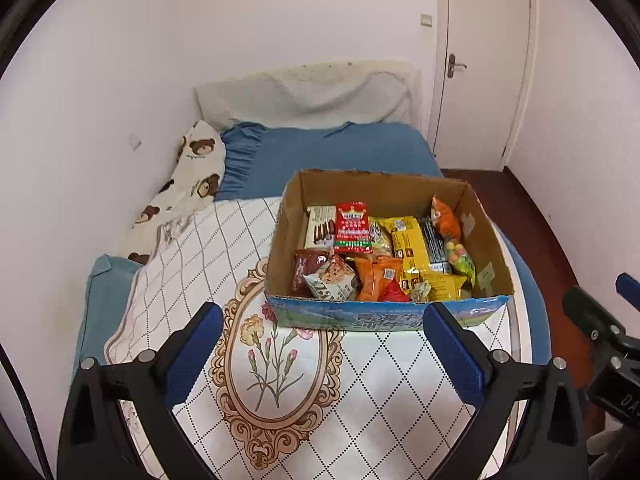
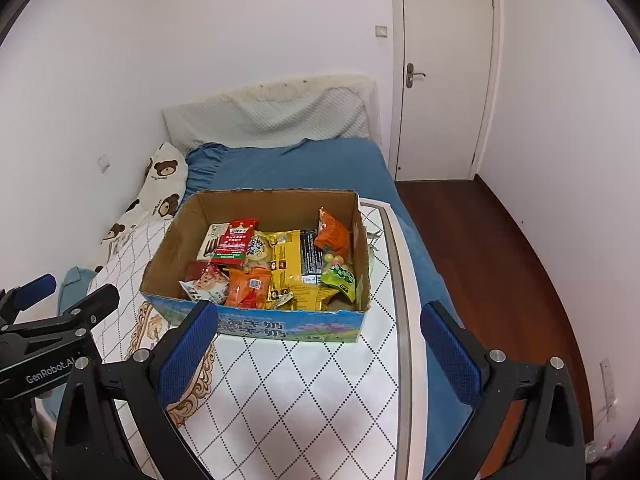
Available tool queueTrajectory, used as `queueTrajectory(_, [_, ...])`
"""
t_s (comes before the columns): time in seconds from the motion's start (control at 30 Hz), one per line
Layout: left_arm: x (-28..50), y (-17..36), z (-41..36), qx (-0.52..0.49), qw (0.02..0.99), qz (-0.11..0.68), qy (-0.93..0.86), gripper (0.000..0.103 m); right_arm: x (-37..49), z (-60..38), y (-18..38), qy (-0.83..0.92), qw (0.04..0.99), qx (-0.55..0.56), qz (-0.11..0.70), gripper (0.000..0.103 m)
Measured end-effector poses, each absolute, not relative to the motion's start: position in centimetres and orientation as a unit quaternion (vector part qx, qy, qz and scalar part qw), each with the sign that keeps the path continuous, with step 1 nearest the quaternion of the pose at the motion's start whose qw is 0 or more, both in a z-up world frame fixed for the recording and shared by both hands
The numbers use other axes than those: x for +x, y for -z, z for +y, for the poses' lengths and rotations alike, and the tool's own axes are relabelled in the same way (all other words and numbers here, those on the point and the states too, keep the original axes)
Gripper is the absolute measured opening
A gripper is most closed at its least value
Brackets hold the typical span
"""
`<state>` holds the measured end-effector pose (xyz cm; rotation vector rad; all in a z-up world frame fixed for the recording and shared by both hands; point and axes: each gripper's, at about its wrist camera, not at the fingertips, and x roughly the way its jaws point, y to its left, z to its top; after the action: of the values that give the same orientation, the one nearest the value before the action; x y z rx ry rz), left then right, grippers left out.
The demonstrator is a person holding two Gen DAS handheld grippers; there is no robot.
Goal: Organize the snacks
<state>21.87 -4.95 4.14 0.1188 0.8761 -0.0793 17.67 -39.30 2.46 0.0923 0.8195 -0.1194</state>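
An open cardboard box (image 1: 486, 236) (image 2: 176, 236) with a blue printed front stands on a round table covered by a white diamond-patterned cloth (image 1: 360, 392) (image 2: 304, 392). Several snack packets fill it: a red packet (image 1: 352, 226) (image 2: 234, 242), yellow packets (image 1: 408, 244) (image 2: 285, 262), orange packets (image 1: 378, 278) (image 2: 334, 234), a green candy bag (image 2: 340, 276). My left gripper (image 1: 324, 356) hovers over the cloth just short of the box front, open and empty. My right gripper (image 2: 320, 356) hovers likewise, open and empty.
A bed with a blue sheet (image 1: 320, 156) (image 2: 296, 168), a bear-print pillow (image 1: 188, 188) and a white headboard cushion (image 2: 272, 116) lies behind the table. White walls stand left and behind. A closed door (image 2: 444, 68) and dark wood floor (image 2: 492, 272) are on the right.
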Motion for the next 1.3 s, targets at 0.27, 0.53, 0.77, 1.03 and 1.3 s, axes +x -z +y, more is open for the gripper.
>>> queueTrajectory(0.27, [23.4,-2.7,-5.5,0.065,0.897,0.436,0.036,0.102,19.9,-39.9,-0.9,0.065,0.91,0.043,0.408,0.103])
queueTrajectory(0.53, [23.8,-2.6,-5.8,0.068,0.897,0.435,0.035,0.102,20.8,-40.2,0.5,0.063,0.903,0.051,0.422,0.103])
queueTrajectory(0.77, [23.7,-2.5,-5.8,0.067,0.896,0.437,0.037,0.102,20.8,-40.1,0.8,0.059,0.902,0.057,0.425,0.103])
queueTrajectory(1.03, [23.5,-2.5,-5.9,0.066,0.897,0.436,0.039,0.102,20.7,-40.1,0.8,0.06,0.902,0.057,0.423,0.103])
queueTrajectory(1.3, [23.4,-2.7,-5.8,0.064,0.897,0.435,0.039,0.102,20.5,-40.0,0.6,0.054,0.902,0.059,0.423,0.103])
